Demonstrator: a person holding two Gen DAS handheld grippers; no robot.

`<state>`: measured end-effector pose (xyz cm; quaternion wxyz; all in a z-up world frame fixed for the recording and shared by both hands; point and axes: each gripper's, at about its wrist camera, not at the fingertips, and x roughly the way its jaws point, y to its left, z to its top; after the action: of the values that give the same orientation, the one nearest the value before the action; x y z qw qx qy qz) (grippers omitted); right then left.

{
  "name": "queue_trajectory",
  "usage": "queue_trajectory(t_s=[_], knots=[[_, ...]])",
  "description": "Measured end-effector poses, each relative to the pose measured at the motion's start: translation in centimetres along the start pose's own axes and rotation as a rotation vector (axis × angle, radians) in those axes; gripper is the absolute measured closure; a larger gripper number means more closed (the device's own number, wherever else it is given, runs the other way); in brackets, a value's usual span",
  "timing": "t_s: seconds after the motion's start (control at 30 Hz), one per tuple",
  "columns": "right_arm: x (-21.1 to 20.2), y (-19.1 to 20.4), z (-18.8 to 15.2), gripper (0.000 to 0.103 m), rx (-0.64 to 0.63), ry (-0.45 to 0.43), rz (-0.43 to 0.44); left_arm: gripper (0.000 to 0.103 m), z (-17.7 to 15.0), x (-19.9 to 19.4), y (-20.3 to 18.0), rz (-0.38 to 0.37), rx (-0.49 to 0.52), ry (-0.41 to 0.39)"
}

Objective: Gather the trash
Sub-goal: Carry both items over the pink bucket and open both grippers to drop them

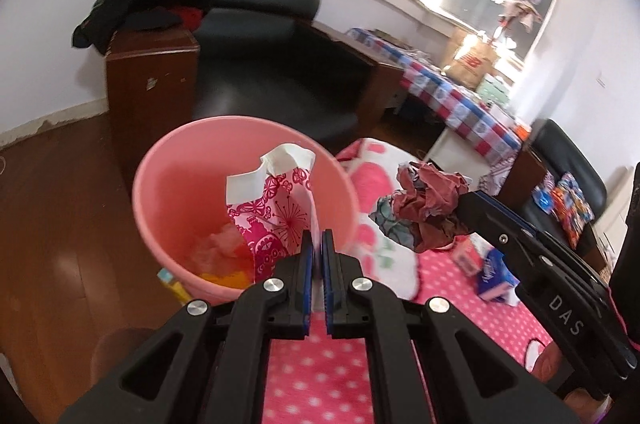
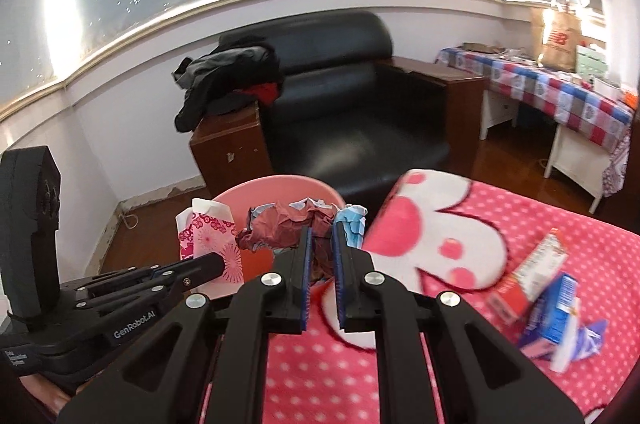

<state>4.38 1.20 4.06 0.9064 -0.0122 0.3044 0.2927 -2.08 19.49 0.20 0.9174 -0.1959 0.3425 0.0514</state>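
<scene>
Left gripper is clamped on a thin pink-patterned wrapper, held over the pink bin, which already holds some trash. Right gripper is closed on a crumpled paper wad, just beside the bin rim. Both items look light, soft and easily crushed; an edge or fold gives adequate purchase. Uncollected boxes lie on the pink blanket; judged stiffer, best pinched across a narrow side.

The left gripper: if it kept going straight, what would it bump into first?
Probably the pink bin. The left gripper, shut on a patterned wrapper, points into its open top, though depth is unclear.
</scene>
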Motion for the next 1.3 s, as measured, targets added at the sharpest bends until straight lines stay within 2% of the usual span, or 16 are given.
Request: queue_trajectory(t_s=[0.17, 0.47, 1.13, 1.23, 1.3], knots=[[3.1, 1.6, 0.1, 0.093, -0.023, 0.046, 0.025, 0.099, 0.4, 1.5, 2.7, 0.029, -0.04, 0.015], [7.0, 3.2, -0.4, 0.093, -0.059, 0.109, 0.042, 0.099, 1.9, 3.2, 5.0, 0.05, -0.061, 0.008], [11.6, 3.9, -1.7, 0.092, -0.069, 0.218, 0.047, 0.099, 2.0, 5.6, 5.7, 0.084, -0.081, 0.053], [11.9, 3.7, -1.7, 0.092, -0.056, 0.232, 0.051, 0.095, 2.0, 5.5, 6.0, 0.08, -0.092, 0.057], [11.7, 3.5, -1.8, 0.092, -0.052, 0.232, 0.05, 0.085, 2.0, 5.3, 6.0, 0.083, -0.093, 0.053]])
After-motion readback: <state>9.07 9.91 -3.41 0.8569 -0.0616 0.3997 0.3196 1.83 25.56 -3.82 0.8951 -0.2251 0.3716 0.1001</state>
